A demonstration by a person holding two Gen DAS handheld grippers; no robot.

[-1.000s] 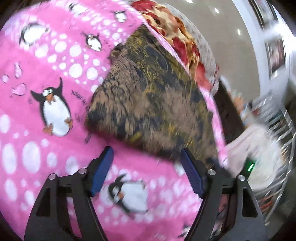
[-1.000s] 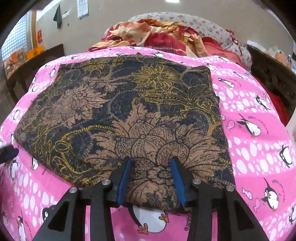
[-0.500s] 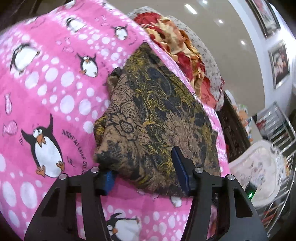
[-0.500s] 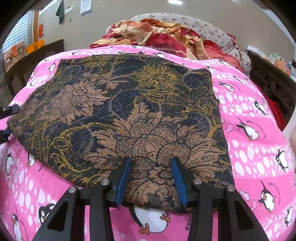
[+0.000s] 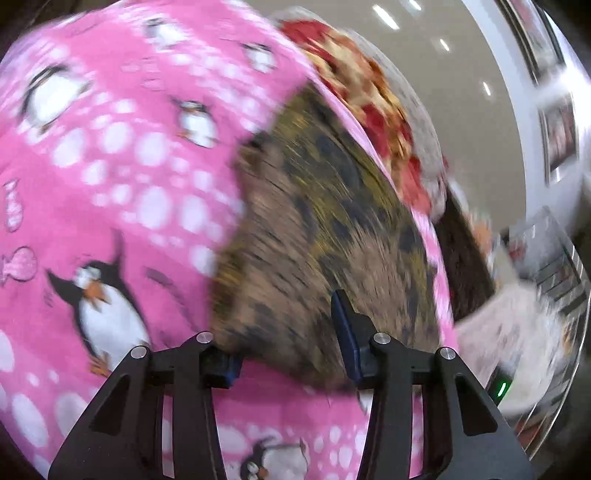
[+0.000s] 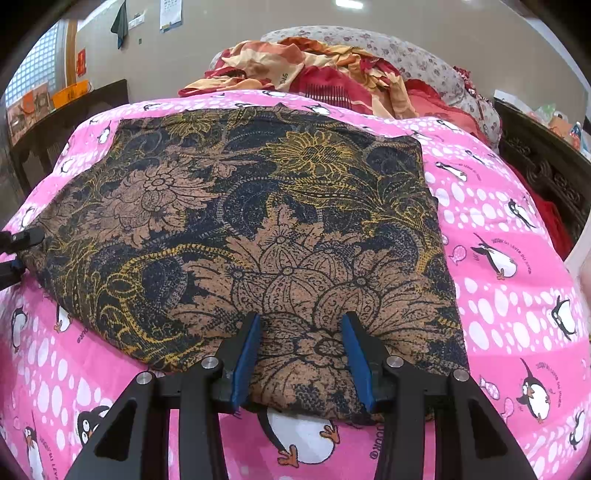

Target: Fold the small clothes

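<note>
- A pink penguin-print blanket (image 6: 517, 206) covers the bed.
- A crumpled red and orange quilt (image 6: 295, 70) lies at its far end.
- A grey floral pillow (image 6: 413, 59) sits behind the quilt.

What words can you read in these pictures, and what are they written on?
"JUSQU' AU LEVER DU" and one more word too small to read: printed in an arc beside a penguin on the pink penguin blanket.
"DAG", roughly, the letters turned sideways: on the crumpled red and cream cloth behind the blanket.
Wall papers and the red sign: too small to read.
Left wrist view: too blurred to read anything.
</note>
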